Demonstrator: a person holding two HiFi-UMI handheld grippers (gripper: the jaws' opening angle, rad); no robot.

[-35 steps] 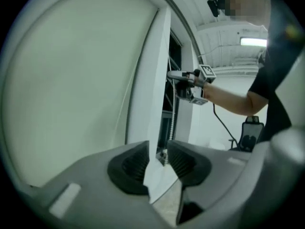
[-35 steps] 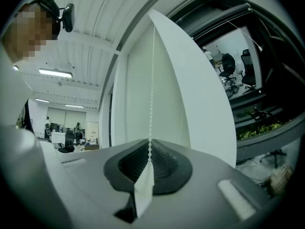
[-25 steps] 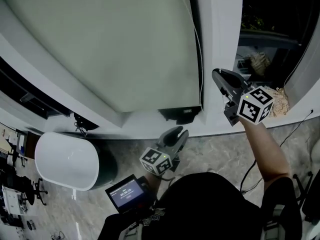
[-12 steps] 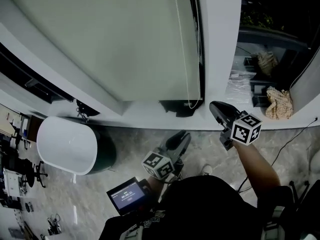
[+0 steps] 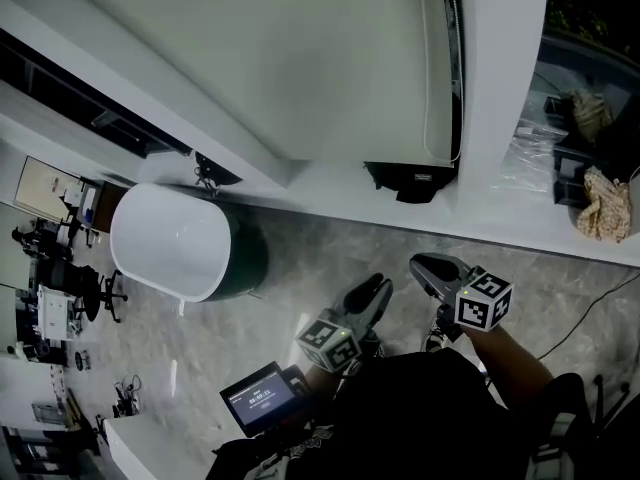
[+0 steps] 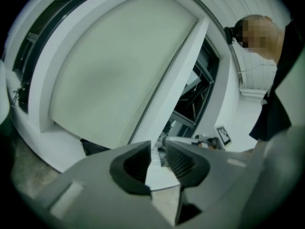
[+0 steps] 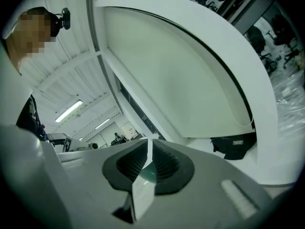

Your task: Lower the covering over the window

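Blind [image 5: 280, 58] hangs pale and flat over the window, its lower edge just above the white sill [image 5: 330, 193] and well apart from both grippers. The left gripper [image 5: 377, 284] has its jaws a little apart with nothing between them; through the gap its own view shows only the sill and the window frame beyond. The right gripper [image 5: 420, 264] shows a narrower slit. Its jaws have just been opening, and they too hold nothing. Both claws sit low in front of the person's dark top, over the grey marbled floor [image 5: 300, 258], side by side but not touching. The left one points up the head view and leans right, with its marker cube [image 5: 328, 343] close to the body. The right one lies angled up and to the left, its marker cube [image 5: 483, 303] facing the camera, and a bare forearm [image 5: 520, 358] runs back from it toward the lower right. Farther out, a thin cord [image 5: 428, 118] drops along the blind's right edge and loops near the bottom corner. A small black box [image 5: 410, 180] sits on the sill just below that corner. To the left stands a white oval tub [image 5: 170, 243] — dark on its outer wall — and a small lit screen [image 5: 262, 396] shows near the person's left side.
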